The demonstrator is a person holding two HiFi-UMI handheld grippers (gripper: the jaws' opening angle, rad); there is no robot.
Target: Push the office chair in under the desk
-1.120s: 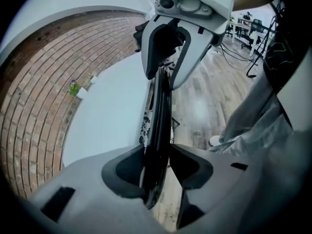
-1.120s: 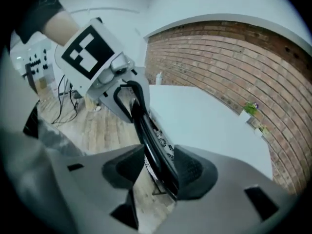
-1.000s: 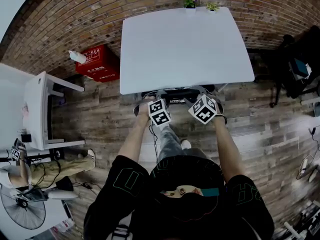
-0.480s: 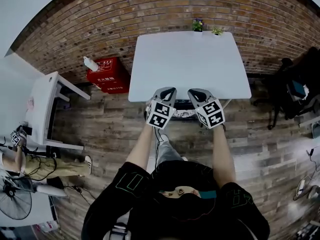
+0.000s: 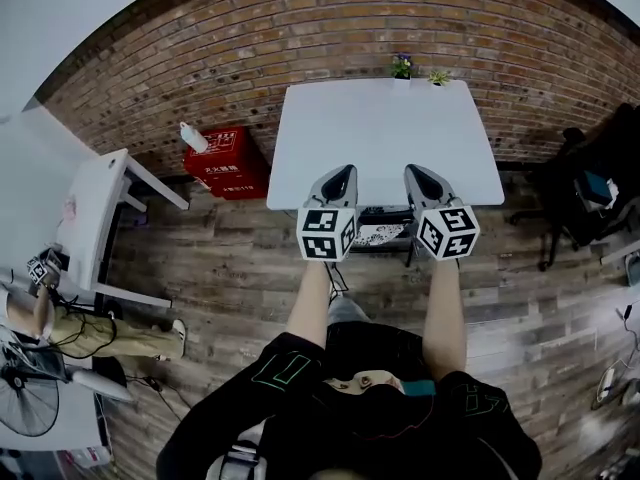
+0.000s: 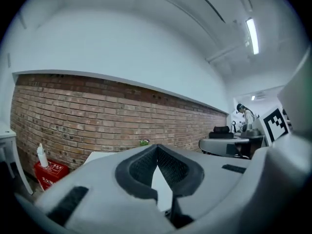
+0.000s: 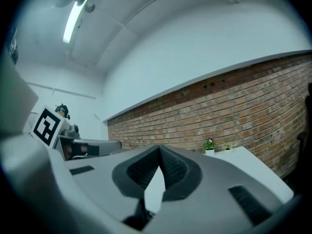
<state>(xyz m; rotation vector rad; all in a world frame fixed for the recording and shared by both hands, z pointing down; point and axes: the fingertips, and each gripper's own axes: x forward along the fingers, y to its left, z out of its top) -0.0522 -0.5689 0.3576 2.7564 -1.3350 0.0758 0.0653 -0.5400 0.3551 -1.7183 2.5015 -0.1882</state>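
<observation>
The white desk point(image 5: 385, 133) stands against the brick wall. The office chair point(image 5: 382, 232) is tucked under its front edge; only a dark, patterned strip and a bit of its base show between my arms. My left gripper point(image 5: 344, 171) and right gripper point(image 5: 413, 171) are held up side by side over the desk's front edge, apart from the chair. Both are shut with nothing in them. In the left gripper view the pads point(image 6: 141, 167) meet at their tips, with the desk top point(image 6: 100, 156) beyond. The right gripper view shows its pads point(image 7: 173, 169) closed the same way.
Two small potted plants point(image 5: 403, 66) sit at the desk's back edge. A red box point(image 5: 226, 158) with a white bottle point(image 5: 192, 136) is left of the desk. A white side table point(image 5: 95, 218) stands at left; dark furniture point(image 5: 590, 183) at right. A person's legs point(image 5: 100, 336) and a fan point(image 5: 30, 408) are lower left.
Both grippers have left the chair's back, closed their jaws and risen over the desk's front edge. The chair now sits further under the desk.
</observation>
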